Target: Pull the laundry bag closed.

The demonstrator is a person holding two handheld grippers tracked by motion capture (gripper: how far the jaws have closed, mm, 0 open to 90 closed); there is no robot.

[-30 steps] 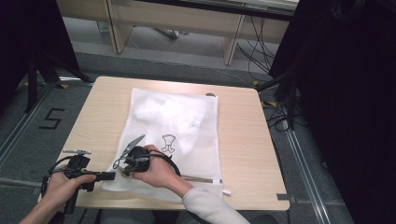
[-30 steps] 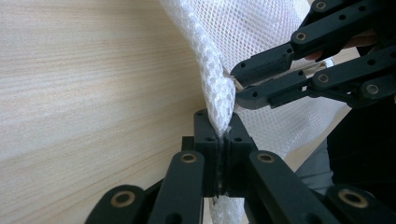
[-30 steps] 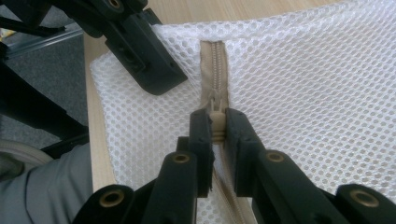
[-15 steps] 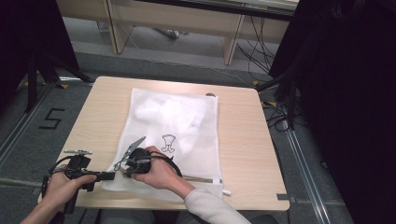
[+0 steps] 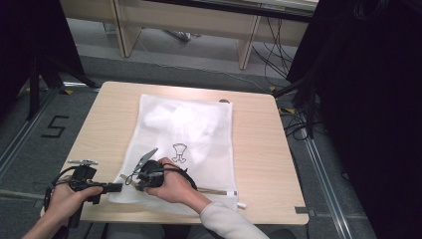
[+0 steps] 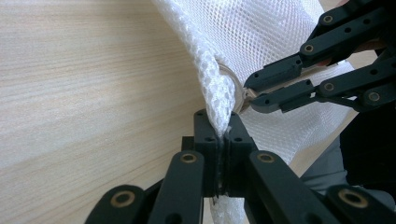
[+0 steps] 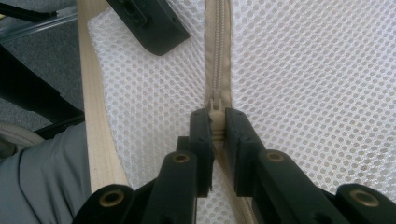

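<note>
One white mesh bag (image 5: 186, 144) lies flat on the light wooden worktop (image 5: 259, 149), reaching from near the far edge to the near edge. Through the netting a pale, bunched white mass shows in the far half of the bag; what it is cannot be told. A small dark outline drawing (image 5: 179, 152) sits printed near the middle of the bag; no lettering can be read on it. Along the near end runs a beige zipper (image 7: 217, 51).

Both grippers work at the bag's near left corner. The left gripper (image 6: 219, 135) has its jaws pressed together on a pinch of the mesh at the corner, lifting it into a small peak. The right gripper (image 7: 216, 122), just beside it, is clamped on the zipper's slider (image 7: 215, 106), with the closed teeth running away ahead of the jaws.

On the floor left of the worktop a dark "5" (image 5: 54, 127) is marked.
</note>
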